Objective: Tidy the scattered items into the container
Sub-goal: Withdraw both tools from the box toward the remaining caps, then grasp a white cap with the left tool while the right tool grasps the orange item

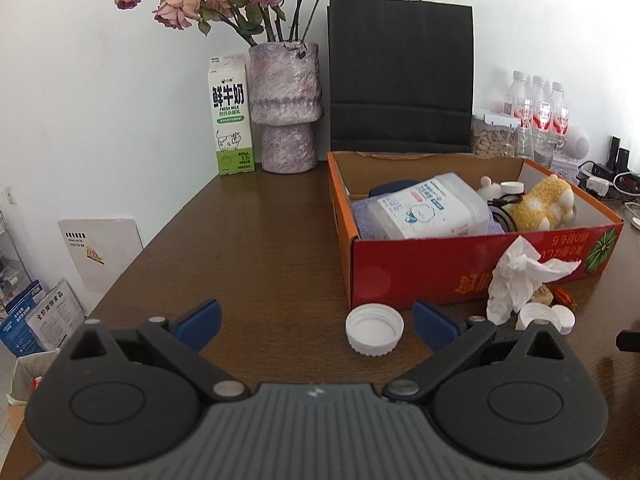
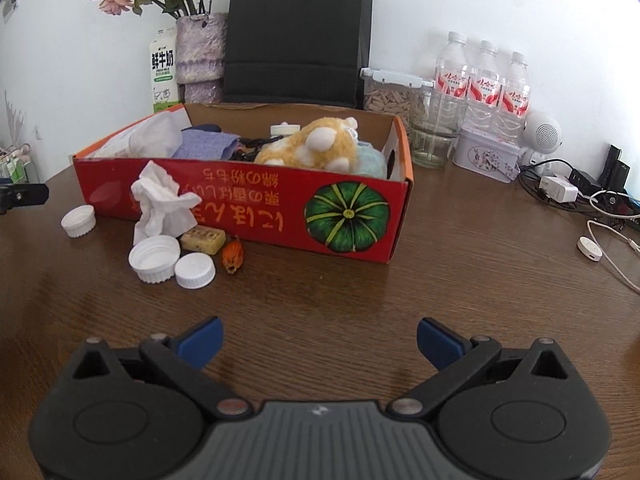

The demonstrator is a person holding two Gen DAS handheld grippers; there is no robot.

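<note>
At the far left of the dark brown wooden table (image 1: 256,240), against the white wall, stands a white and green milk carton (image 1: 231,116), and just beside it a mottled purple stone vase (image 1: 286,108) of faded pink roses (image 1: 176,8). A tall black paper bag with cord handles (image 1: 400,76) stands right behind the open red cardboard box printed with a green pumpkin (image 2: 348,216). Inside the box lie a clear plastic tub with a white and blue label (image 1: 432,208) on its side, a lilac knitted cloth (image 2: 208,146) and a yellow plush toy with white paws (image 2: 312,146).

The left gripper (image 1: 316,324) hovers low over the table, its blue-tipped fingers spread wide apart with nothing between them; an upturned white ribbed bottle cap (image 1: 374,330) sits just ahead of its right finger. Further right, in front of the box's long red wall, a crumpled white tissue (image 2: 162,204) leans on the cardboard. Near it lie a large open white cap (image 2: 154,258), a smaller closed white cap (image 2: 195,270) touching it, a pale yellow rectangular block (image 2: 202,240) and a small orange wrapped sweet (image 2: 233,257).

The right gripper (image 2: 320,340) hangs over bare table, fingers spread and empty. Three clear water bottles with red labels (image 2: 484,84) stand by the wall at right.
</note>
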